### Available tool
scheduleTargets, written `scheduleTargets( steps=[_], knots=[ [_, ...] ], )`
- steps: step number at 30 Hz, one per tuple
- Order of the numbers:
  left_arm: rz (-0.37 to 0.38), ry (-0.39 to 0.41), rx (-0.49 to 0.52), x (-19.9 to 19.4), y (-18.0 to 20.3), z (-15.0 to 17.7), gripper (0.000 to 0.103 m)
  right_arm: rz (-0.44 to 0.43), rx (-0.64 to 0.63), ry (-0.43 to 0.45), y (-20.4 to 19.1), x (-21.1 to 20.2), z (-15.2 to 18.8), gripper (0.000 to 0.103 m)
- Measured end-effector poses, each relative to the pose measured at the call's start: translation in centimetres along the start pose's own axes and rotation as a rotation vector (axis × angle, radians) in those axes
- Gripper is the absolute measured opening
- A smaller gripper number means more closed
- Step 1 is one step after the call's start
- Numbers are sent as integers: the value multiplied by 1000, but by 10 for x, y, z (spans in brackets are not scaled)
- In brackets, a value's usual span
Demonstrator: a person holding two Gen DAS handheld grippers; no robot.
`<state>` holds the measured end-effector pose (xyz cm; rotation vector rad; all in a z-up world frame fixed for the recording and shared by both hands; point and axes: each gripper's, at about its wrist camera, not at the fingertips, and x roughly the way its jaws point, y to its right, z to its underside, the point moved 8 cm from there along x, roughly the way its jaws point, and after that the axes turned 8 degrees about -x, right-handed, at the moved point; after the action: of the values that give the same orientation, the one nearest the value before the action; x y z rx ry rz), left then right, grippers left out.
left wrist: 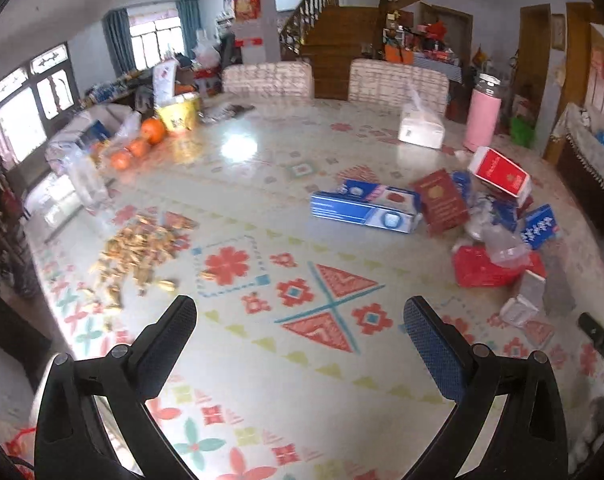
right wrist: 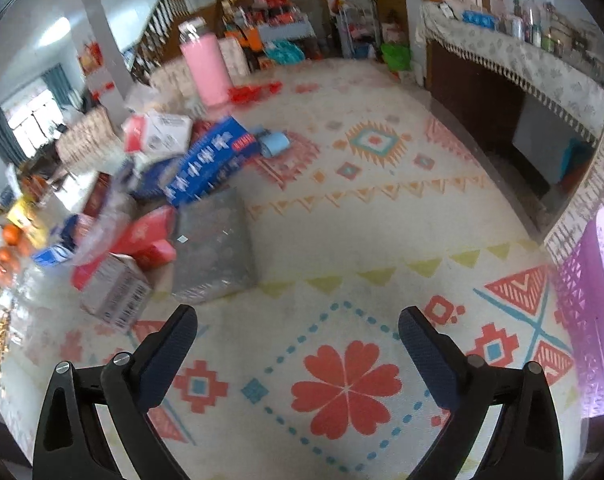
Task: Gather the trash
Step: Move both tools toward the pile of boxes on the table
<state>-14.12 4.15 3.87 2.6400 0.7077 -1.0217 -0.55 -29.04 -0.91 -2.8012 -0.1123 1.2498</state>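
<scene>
A heap of trash lies on the patterned table: a long blue box (left wrist: 363,208), a dark red booklet box (left wrist: 441,202), a red-and-white carton (left wrist: 501,174), crumpled clear plastic (left wrist: 501,246) and a red box (left wrist: 481,272). The right wrist view shows the same heap at left: a blue box (right wrist: 210,160), a grey foil bag (right wrist: 214,248), a barcode carton (right wrist: 116,292), red packets (right wrist: 150,240). A pile of nut shells (left wrist: 142,248) lies left. My left gripper (left wrist: 300,316) hangs open over bare tablecloth. My right gripper (right wrist: 298,320) is open too, right of the heap, holding nothing.
A purple lattice basket (right wrist: 593,312) stands at the right edge. A pink bottle (left wrist: 481,120), a white tissue pack (left wrist: 421,128), oranges (left wrist: 142,140) and a yellow box (left wrist: 180,112) sit farther back. Chairs (left wrist: 268,78) line the far side; a sideboard (right wrist: 513,60) runs along the right.
</scene>
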Motion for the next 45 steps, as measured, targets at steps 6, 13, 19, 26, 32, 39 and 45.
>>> scheduleTargets(
  steps=[6, 13, 19, 26, 32, 39, 45],
  knots=[
    [32, 70, 4, -15, 1, -11, 103, 40, -138, 190, -30, -34, -9, 103],
    [111, 136, 58, -34, 16, -16, 103, 34, -202, 212, -57, -54, 3, 101],
    [167, 156, 83, -35, 10, -17, 103, 121, -202, 252, -77, -92, 12, 101],
    [167, 176, 75, -29, -13, -22, 103, 133, -223, 351, -107, -122, 15, 101],
    [164, 185, 93, -19, -29, -26, 103, 129, -211, 288, -127, -109, 21, 101],
    [195, 189, 144, 1, -35, -29, 103, 172, -155, 220, -137, -98, 33, 101],
    [232, 161, 189, 23, -36, -33, 103, 176, -104, 181, -145, -91, 35, 101]
  ],
)
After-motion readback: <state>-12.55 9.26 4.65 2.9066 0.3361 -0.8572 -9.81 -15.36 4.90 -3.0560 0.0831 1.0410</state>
